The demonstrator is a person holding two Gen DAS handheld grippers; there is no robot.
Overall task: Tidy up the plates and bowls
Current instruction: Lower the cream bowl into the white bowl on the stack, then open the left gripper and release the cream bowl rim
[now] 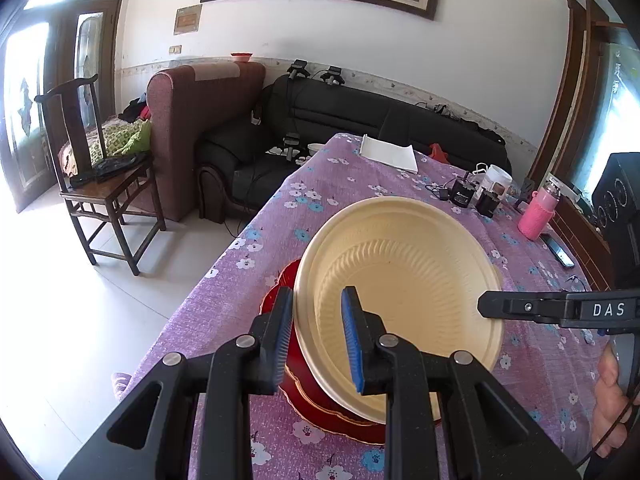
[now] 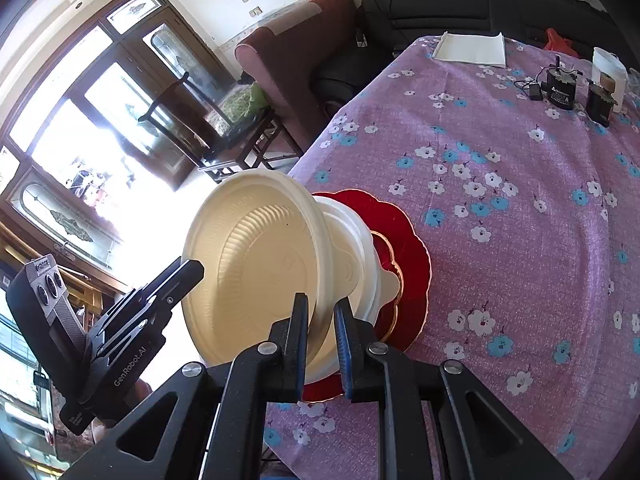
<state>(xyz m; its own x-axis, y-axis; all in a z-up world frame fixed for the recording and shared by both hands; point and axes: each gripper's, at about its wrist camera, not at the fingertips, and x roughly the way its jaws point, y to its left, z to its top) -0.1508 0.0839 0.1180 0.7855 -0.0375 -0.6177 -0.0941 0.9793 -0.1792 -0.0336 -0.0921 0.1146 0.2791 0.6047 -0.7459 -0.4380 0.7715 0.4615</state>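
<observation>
A cream ribbed bowl is held tilted above a red scalloped plate on the purple flowered tablecloth. My left gripper straddles the bowl's left rim, with a gap between its pads and the rim. My right gripper is shut on the bowl's near rim; it shows as a black arm at the bowl's right edge in the left wrist view. Under the bowl, a white bowl sits on the red plate.
At the table's far end lie a white folded cloth, black chargers, a white mug and a pink bottle. A phone lies right. A wooden chair and sofas stand beyond the left edge.
</observation>
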